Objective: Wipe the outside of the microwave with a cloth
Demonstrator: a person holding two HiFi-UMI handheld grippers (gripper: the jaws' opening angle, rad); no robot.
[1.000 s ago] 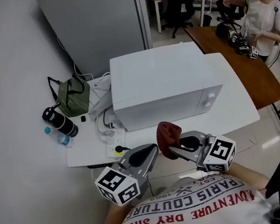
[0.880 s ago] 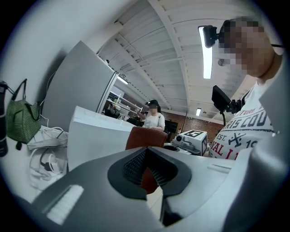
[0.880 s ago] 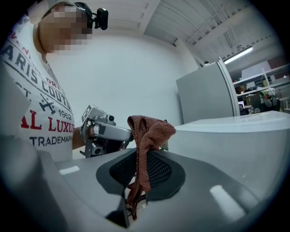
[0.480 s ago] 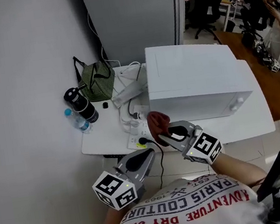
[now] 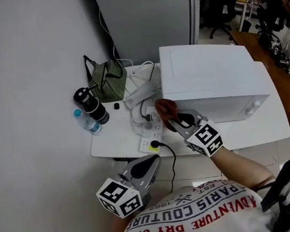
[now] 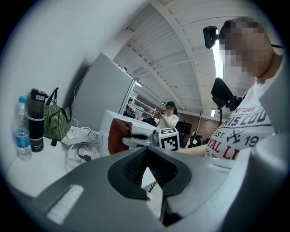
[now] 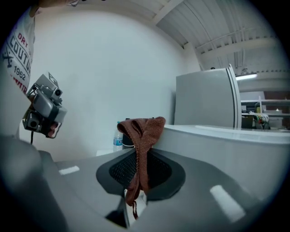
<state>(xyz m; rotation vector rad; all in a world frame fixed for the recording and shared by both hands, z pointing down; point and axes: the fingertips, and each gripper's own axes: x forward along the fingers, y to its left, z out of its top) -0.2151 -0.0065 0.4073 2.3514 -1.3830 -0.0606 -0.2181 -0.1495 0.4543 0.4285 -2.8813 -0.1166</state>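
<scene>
Right gripper (image 5: 177, 120) clamped on cloth (image 5: 164, 107), cloth right at left side of microwave (image 5: 212, 78), prob. touching; left gripper (image 5: 151, 164) closed w/ nothing, well back.

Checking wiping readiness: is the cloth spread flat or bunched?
Bunched: the cloth sits crumpled in the shut jaws of the right gripper.

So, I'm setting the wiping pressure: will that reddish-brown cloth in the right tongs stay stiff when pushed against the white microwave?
Probably floppy: the reddish-brown knitted cloth folds and droops between the right tongs. It would likely bunch rather than spread flat on the white microwave. It seems light, since a single pinch carries it.
</scene>
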